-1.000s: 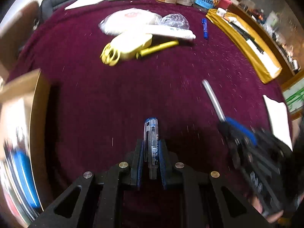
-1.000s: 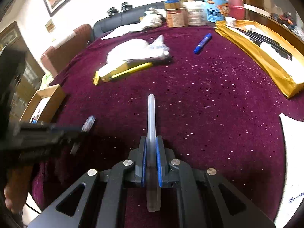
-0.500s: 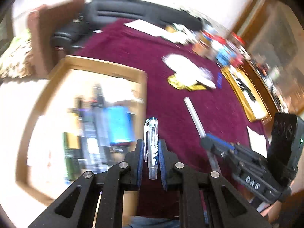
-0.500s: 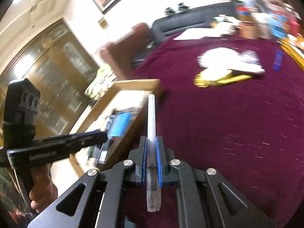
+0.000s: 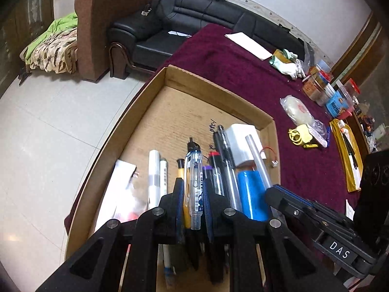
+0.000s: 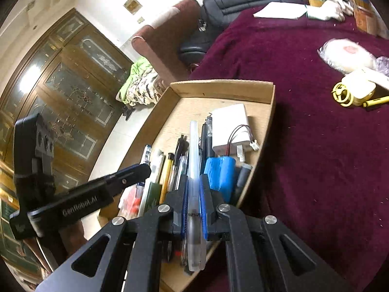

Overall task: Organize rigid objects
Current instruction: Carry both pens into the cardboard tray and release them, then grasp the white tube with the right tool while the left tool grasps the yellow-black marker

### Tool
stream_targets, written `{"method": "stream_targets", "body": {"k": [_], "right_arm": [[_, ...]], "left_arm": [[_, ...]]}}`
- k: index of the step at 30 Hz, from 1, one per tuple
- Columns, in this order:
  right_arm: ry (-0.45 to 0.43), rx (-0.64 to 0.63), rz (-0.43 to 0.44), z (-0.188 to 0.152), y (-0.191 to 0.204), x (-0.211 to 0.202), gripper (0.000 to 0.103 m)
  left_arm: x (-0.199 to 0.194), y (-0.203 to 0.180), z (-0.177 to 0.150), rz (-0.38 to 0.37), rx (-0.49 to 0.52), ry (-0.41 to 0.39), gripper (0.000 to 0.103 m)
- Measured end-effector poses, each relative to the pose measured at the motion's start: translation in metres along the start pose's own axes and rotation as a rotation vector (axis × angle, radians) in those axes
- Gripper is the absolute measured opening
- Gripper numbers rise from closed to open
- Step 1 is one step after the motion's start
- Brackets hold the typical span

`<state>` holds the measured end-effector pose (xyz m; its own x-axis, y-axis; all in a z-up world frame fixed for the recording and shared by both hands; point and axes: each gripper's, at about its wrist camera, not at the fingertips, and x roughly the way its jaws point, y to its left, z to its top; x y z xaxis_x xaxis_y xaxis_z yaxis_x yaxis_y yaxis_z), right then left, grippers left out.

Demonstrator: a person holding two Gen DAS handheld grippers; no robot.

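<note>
Pens fill the near end of the cardboard box [image 5: 272, 131] at the centre of both views. Lowest in the left wrist view, the left gripper [image 5: 193, 194] has its fingers clamped on a clear pen with a blue-printed barrel [image 5: 194, 182], which points up the frame over the box. To its right the right gripper [image 5: 273, 192] reaches in from the lower right — its own camera shows its fingers pressed together on a frosted translucent pen [image 6: 194, 170], held above the row of pens. Under both tools lie black and yellow pens, a blue cylinder [image 5: 250, 194] and a white block [image 5: 240, 141] with red and black wires, all inside the box. Past the box's far wall the maroon cloth [image 5: 231, 73] runs to the upper right, carrying a yellow holder [image 5: 301, 136], a bagged white bundle [image 5: 296, 109], a white sheet [image 5: 248, 45] and jars [image 5: 318, 87]. Farthest off — top of the frame — stand a black sofa [image 5: 194, 17] and a brown armchair [image 5: 102, 19].
</note>
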<state>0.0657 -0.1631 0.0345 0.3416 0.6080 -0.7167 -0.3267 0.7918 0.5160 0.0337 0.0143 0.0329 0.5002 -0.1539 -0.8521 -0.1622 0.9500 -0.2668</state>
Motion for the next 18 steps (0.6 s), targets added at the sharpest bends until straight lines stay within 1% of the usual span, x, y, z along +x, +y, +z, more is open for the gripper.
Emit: {"method": "stream_targets", "body": {"k": [5,11,13,15,16,17,18], "right_arm": [[0.016,0.031,-0.006,0.006,0.002,0.015,0.009],[0.013,0.023,-0.049,0.004,0.003,0.023,0.009],[0.022,0.03,-0.04,0.004,0.002,0.026,0.009],[0.023,0.042,-0.031,0.005,-0.001,0.028,0.01],[0.028,0.05,-0.022,0.004,-0.004,0.028,0.013],[0.03,0.058,-0.007,0.005,-0.006,0.028,0.015],[0.025,0.069,0.018,0.005,-0.009,0.023,0.022]], "left_arm": [[0.015,0.003,0.006,0.009,0.0,0.03,0.015],[0.027,0.004,0.002,0.02,-0.001,0.044,0.015],[0.028,0.003,0.002,0.024,0.001,0.039,0.015],[0.026,0.002,0.001,0.013,0.004,0.023,0.015],[0.024,0.001,0.0,0.006,0.006,0.017,0.018],[0.021,-0.001,-0.001,0.0,0.008,0.009,0.029],[0.017,-0.003,-0.001,-0.005,0.012,-0.004,0.035]]}}
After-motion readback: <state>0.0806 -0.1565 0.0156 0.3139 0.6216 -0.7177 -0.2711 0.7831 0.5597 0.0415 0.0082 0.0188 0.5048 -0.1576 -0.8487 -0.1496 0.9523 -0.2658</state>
